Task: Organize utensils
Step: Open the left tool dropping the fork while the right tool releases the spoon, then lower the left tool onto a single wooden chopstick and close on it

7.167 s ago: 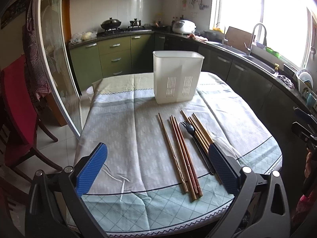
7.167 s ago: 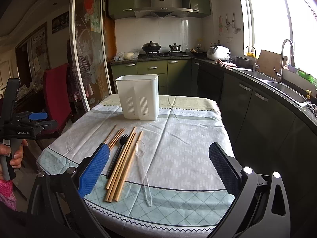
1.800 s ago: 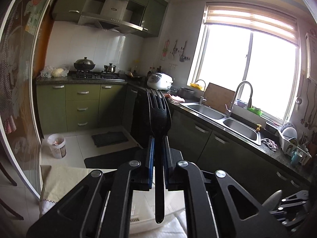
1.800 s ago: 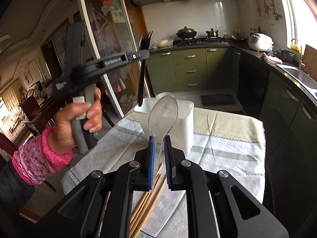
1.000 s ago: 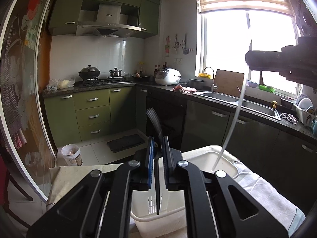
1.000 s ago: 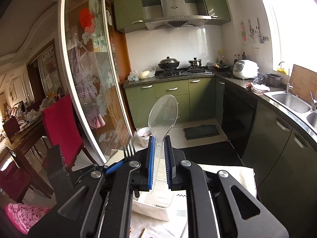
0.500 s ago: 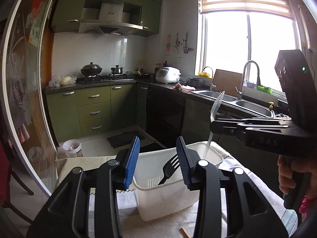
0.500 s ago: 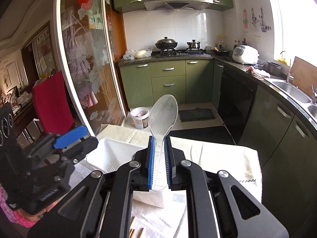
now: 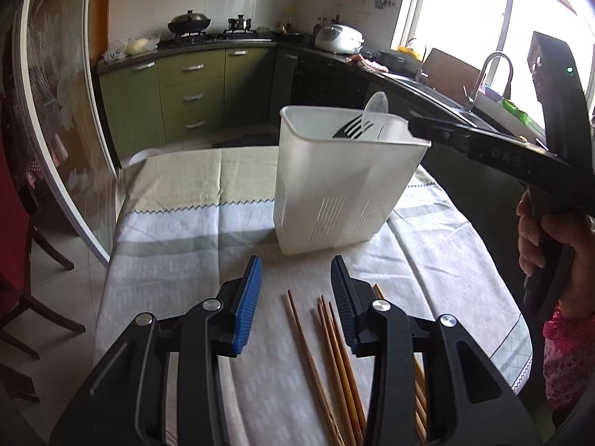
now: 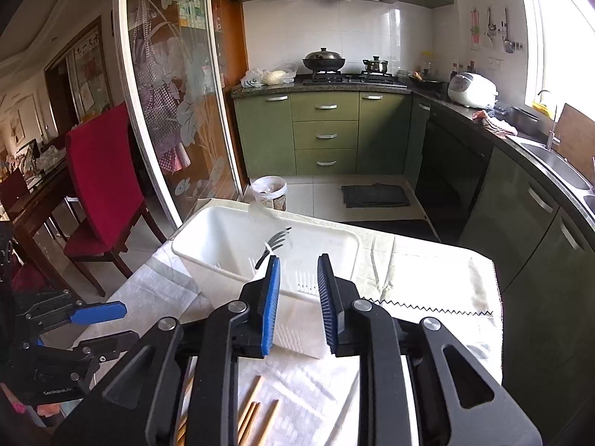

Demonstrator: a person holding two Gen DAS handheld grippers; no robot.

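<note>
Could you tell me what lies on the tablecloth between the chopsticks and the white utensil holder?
Nothing: in the left wrist view, bare tablecloth separates the chopsticks from the utensil holder.

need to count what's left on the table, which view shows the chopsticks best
The left wrist view: the chopsticks lie along the tablecloth between and under its gripper's fingers, several shafts visible. The right wrist view shows only a few chopstick ends at the bottom, mostly hidden by the gripper.

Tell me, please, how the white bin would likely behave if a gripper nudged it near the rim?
The bin looks like thin plastic, so probably light and apt to slide on the tablecloth. It is tall with only a fork and spoon inside, so a high push might tip it.
</note>
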